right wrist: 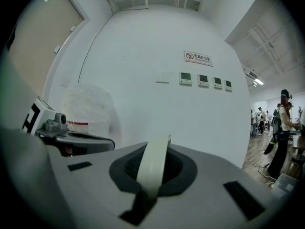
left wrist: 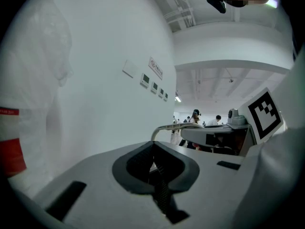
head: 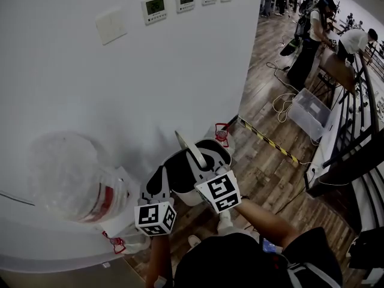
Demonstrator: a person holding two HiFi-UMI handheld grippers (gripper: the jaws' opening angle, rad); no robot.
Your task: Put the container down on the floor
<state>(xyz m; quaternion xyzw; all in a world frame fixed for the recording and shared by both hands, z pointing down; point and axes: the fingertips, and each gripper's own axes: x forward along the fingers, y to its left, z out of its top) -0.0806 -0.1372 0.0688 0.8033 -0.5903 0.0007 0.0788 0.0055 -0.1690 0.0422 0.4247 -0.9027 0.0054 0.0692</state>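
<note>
Furthest left of the container (head: 186, 198) stands a tall drum wrapped in clear plastic (head: 72, 179) with a red band round it, against the white wall (head: 90, 89).

The left gripper (head: 161, 182) (left wrist: 155, 175) comes next, at the container's left rim. Its jaws are drawn together, and only a pale sliver shows between the dark pads. The head view places them right at that rim, so they appear to pinch its edge.

The container is a pale bucket with a dark inside. It hangs between the two grippers, clear of the wooden floor (head: 270, 179) and just in front of the wall. Its curved handle (head: 193, 152) (right wrist: 153, 168) arches up over the opening.

The right gripper (head: 201, 164) (right wrist: 151, 175) is at the container's right side. Its jaws are clamped tight on the handle, whose pale strip runs up between the pads.

Right of the container, yellow-and-black tape (head: 270, 141) runs across the floor from the wall's corner. Beyond it, further right, a clear storage box (head: 309, 113) sits on the floor. People stand well away from the container at the upper right.
</note>
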